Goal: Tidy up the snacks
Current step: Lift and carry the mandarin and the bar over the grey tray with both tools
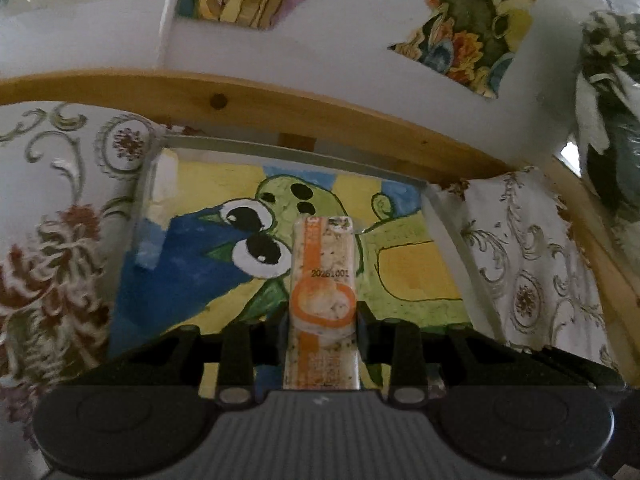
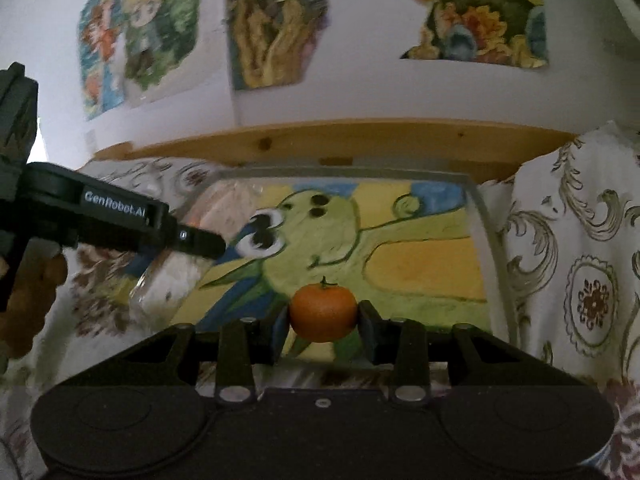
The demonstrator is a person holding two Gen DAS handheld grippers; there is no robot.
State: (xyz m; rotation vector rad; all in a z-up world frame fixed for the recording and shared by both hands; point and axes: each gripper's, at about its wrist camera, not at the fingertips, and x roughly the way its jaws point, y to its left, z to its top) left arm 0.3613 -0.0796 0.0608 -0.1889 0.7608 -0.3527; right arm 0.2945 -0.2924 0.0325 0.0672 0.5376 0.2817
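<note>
A white wall [image 2: 360,92] carries colourful torn paintings [image 2: 280,24]. Below it runs a pine rail [image 1: 280,108]. Floral cloth [image 1: 532,272] covers the worktop.

Your left gripper [image 1: 323,312]: black, bumpy plastic, grey ribbed top, two silver round screws. Your right gripper [image 2: 323,314]: all black, same silver screws. White "GenRobot.AI" letters on left gripper's side.

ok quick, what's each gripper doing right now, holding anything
Left gripper: shut on a wrapped snack bar with orange print.
Right gripper: shut on a small orange tangerine.
</note>
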